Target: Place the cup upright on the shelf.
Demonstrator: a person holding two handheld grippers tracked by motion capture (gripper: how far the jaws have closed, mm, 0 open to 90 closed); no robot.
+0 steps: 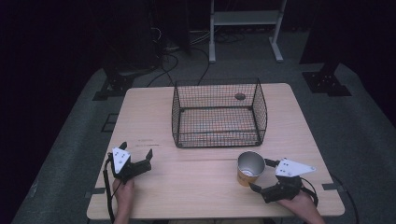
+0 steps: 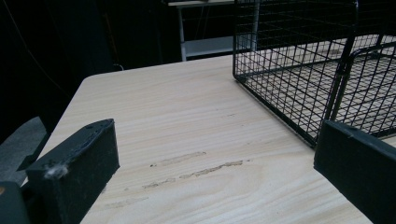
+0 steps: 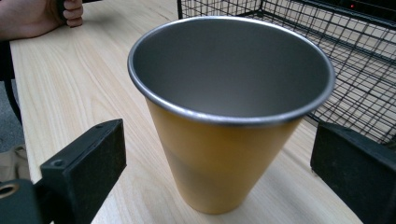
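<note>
We find the orange, cone-shaped metal cup with a grey steel interior standing upright on the pale wooden table, in the lower right of the high view, just in front of the black wire mesh basket that occupies the centre of the frame. The right gripper sits at the lower right with its jaws spread wide on either side of the cup; in the right gripper view the cup stands between the jaws with a gap at each side, touching neither. The left gripper rests at the lower left of the high view, jaws apart and holding nothing, well apart from the cup. The basket fills the upper right of the left gripper view.
</note>
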